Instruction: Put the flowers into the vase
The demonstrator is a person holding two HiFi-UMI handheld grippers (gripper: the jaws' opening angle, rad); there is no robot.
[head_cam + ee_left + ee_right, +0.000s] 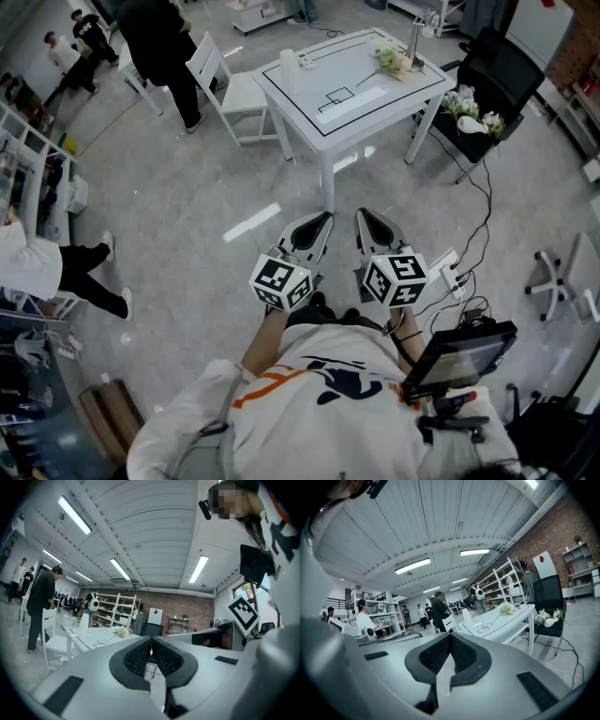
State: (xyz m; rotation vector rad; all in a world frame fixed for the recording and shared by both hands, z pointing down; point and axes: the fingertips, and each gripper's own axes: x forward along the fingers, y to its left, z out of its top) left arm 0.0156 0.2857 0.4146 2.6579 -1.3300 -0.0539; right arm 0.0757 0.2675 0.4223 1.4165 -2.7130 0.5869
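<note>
A pale flower bunch [392, 62] lies at the far right end of the white table [356, 103], beside a tall narrow vase [413, 42]. More flowers [473, 114] rest on a black chair [502, 75] right of the table. My left gripper [325, 218] and right gripper [362, 215] are held side by side above the floor, well short of the table, both shut with nothing in them. In the left gripper view the jaws [151, 640] meet, with the flowers [123, 631] far ahead. In the right gripper view the jaws [450, 636] are also together, the table flowers [505, 607] distant.
A white cylinder [289, 62] stands at the table's left end. A white chair [230, 89] and a person in black [164, 42] are left of the table. Cables and a power strip [450, 267] lie on the floor at right. Other people stand along the left.
</note>
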